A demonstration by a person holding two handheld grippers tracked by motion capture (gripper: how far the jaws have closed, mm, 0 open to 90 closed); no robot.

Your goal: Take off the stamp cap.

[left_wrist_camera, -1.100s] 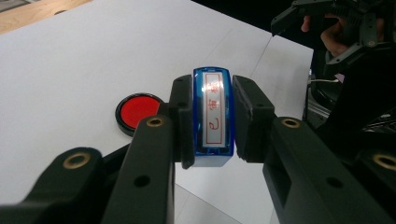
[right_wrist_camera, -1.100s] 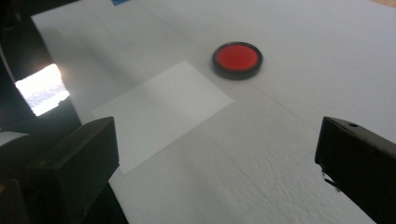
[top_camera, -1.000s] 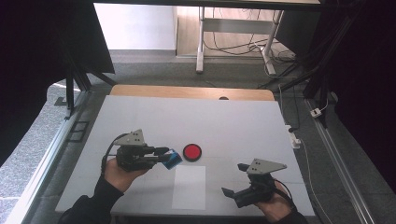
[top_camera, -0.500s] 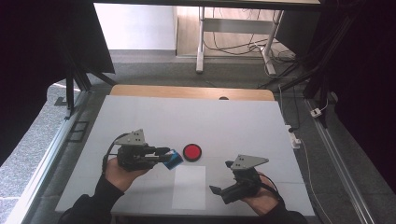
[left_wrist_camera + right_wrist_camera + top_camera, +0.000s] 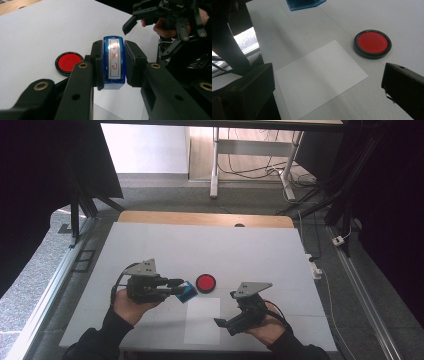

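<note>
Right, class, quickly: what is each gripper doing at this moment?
Left gripper: closed on the blue stamp, held off the table.
Right gripper: open, holding nothing, above the white paper.

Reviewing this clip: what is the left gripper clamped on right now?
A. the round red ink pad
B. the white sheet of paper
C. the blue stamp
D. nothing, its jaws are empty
C. In the left gripper view the left gripper has both jaws pressed against the sides of the blue stamp, while the red ink pad and the white sheet of paper lie free on the table.
</note>
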